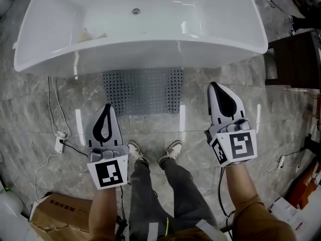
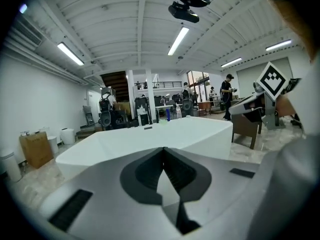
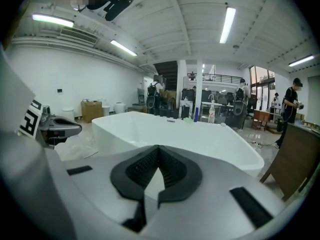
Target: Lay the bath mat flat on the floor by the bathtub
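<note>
A grey perforated bath mat (image 1: 144,90) lies flat on the tiled floor, its far edge tucked under the rim of the white bathtub (image 1: 140,59). My left gripper (image 1: 107,106) hangs shut and empty over the floor, just off the mat's near left corner. To the right of the mat, my right gripper (image 1: 214,85) is held shut with nothing in it. In the left gripper view the left gripper (image 2: 163,149) points level at the bathtub (image 2: 150,141). The right gripper (image 3: 158,148) likewise faces the bathtub (image 3: 175,134) in its own view.
The person's two feet (image 1: 154,153) stand just short of the mat. A white cable with a plug (image 1: 58,142) runs along the floor at left. A cardboard box (image 1: 60,210) sits bottom left. A dark wooden cabinet (image 1: 296,59) stands at right.
</note>
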